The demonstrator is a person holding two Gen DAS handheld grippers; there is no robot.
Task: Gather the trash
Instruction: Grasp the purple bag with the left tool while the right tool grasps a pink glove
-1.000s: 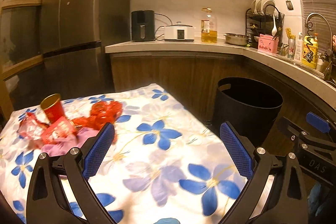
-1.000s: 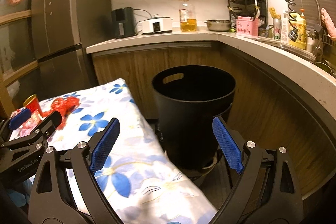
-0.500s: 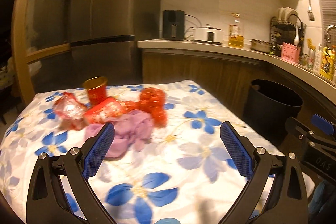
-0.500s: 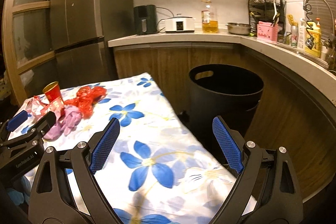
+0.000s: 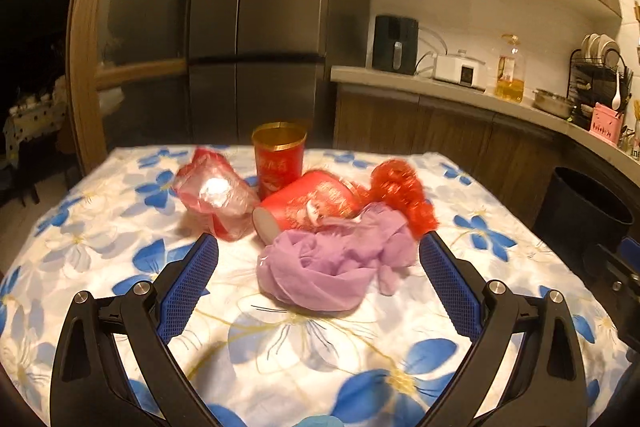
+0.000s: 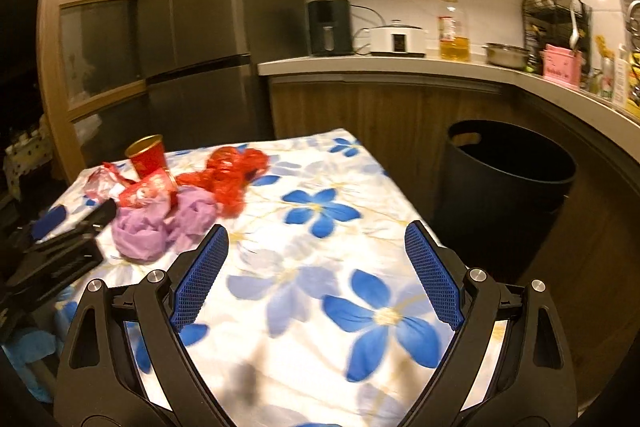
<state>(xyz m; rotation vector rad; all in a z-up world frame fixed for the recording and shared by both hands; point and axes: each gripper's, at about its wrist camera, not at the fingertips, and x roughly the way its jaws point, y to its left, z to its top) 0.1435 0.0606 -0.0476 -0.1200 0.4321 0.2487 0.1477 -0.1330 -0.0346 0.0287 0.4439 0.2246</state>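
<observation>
A heap of trash lies on the flower-print table [image 5: 304, 339]: a crumpled purple cloth [image 5: 332, 263], a red cup on its side [image 5: 308, 205], an upright red cup with a gold rim [image 5: 279, 159], a clear pink wrapper [image 5: 214, 193] and red tinsel [image 5: 402, 193]. My left gripper [image 5: 318, 281] is open, its blue pads either side of the purple cloth, just short of it. My right gripper [image 6: 316, 273] is open over bare tablecloth [image 6: 320, 267], with the heap [image 6: 160, 223] off to its left. The black bin [image 6: 504, 183] stands beside the table's right edge.
A tall fridge [image 5: 256, 23] rises behind the table. The kitchen counter [image 6: 400, 67] curves along the right with an air fryer [image 6: 330, 27], a cooker, an oil bottle and a dish rack [image 6: 556, 23]. My left gripper's body [image 6: 60, 251] shows at the right wrist view's left edge.
Both grippers have swung left, from the bin toward the heap. The left one has closed in on the purple cloth. Both stay open.
</observation>
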